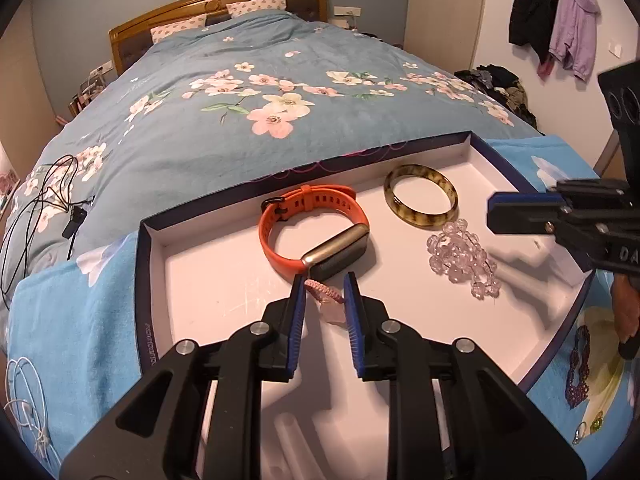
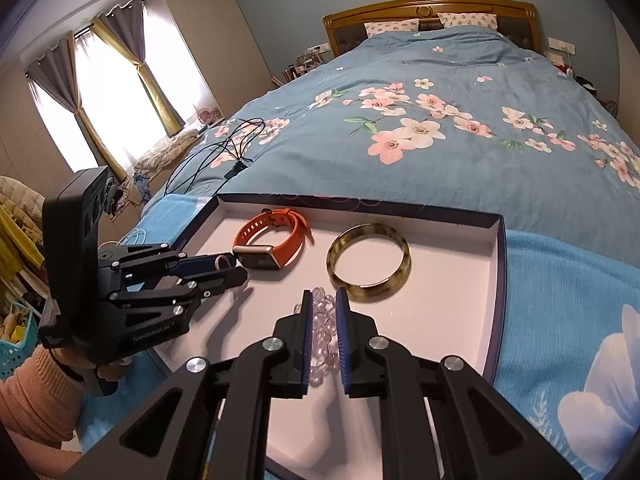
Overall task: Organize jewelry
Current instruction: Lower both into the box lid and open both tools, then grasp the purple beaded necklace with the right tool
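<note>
A white tray with dark blue walls lies on the bed. In it are an orange watch, a mottled brown bangle and a clear bead bracelet. My left gripper holds a pink braided bracelet between its blue pads just above the tray floor, in front of the watch. In the right wrist view the tray rim, watch and bangle show. My right gripper is open, its pads on either side of the clear beads, apart from them.
A dark red bead necklace and small green earrings lie on the light blue cloth right of the tray. Black cables lie on the floral quilt at left. White cord lies at the near left.
</note>
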`<action>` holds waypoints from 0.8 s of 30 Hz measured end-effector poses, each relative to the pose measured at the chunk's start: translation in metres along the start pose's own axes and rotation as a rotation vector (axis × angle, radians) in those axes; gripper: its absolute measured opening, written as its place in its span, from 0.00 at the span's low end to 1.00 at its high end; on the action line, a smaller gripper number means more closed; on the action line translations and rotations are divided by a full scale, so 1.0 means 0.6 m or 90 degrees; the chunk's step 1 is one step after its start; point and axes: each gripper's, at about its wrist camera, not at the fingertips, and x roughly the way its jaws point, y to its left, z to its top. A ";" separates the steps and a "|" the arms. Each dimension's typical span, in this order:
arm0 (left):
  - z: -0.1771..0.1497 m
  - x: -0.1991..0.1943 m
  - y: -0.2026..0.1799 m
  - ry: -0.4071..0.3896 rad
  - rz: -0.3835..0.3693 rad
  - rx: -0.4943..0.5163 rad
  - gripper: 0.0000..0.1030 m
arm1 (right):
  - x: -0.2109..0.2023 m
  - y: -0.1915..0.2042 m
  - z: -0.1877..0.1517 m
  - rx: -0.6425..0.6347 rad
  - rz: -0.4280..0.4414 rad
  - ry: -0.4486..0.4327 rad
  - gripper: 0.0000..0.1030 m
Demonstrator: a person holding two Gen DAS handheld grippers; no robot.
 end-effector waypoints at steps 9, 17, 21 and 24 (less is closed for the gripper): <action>-0.011 -0.036 -0.002 -0.043 0.015 -0.002 0.51 | -0.040 0.014 -0.020 -0.009 -0.004 -0.027 0.33; -0.051 -0.135 -0.011 -0.109 0.033 0.019 0.57 | -0.123 0.045 -0.071 -0.059 -0.008 -0.055 0.43; -0.087 -0.182 -0.022 -0.130 0.013 0.033 0.58 | -0.143 0.054 -0.114 -0.078 -0.025 -0.036 0.47; -0.119 -0.205 -0.038 -0.132 0.001 0.050 0.58 | -0.143 0.052 -0.144 -0.068 -0.038 -0.014 0.52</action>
